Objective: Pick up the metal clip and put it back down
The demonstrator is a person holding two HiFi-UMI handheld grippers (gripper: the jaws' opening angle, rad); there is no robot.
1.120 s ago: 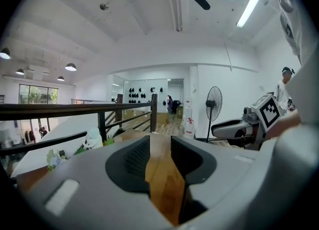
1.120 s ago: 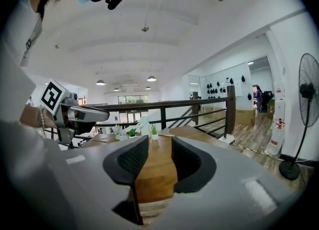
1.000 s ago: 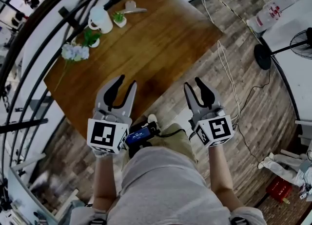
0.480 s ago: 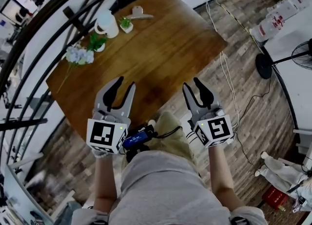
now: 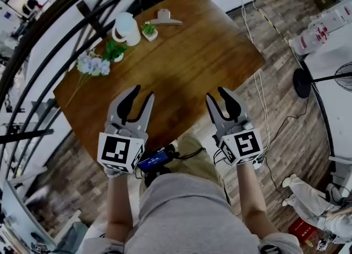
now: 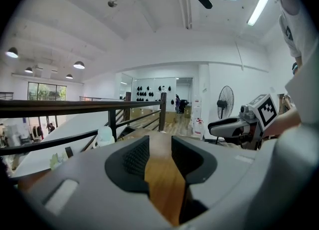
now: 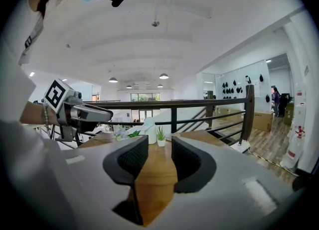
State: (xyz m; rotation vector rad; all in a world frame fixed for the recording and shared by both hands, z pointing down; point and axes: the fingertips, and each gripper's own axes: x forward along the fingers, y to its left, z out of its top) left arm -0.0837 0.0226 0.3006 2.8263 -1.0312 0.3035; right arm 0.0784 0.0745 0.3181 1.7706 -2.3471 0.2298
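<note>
The metal clip point(image 5: 163, 18), silver with a round end, lies at the far edge of the brown wooden table point(image 5: 187, 60). My left gripper point(image 5: 140, 96) hovers over the table's near edge, open and empty. Its jaws have just been opening a little. My right gripper point(image 5: 218, 96) hangs level with it over the near right edge, also open with nothing between its fingers. In the left gripper view only bare table wood shows between the left gripper's point(image 6: 160, 159) dark pads. The right gripper view looks past the right gripper point(image 7: 154, 162) to the far objects; I cannot make out the clip there.
A white mug point(image 5: 127, 28), a small potted plant point(image 5: 148, 29), a green sprig point(image 5: 114, 51) and pale flowers point(image 5: 92, 65) stand along the table's far left side. A black railing point(image 5: 66, 22) runs behind. Cables point(image 5: 258, 82) and a fan base point(image 5: 303, 82) lie on the floor at right.
The table has slid nearer and to the right in the head view as the person walks up to it. Both grippers now reach further over its near edge.
</note>
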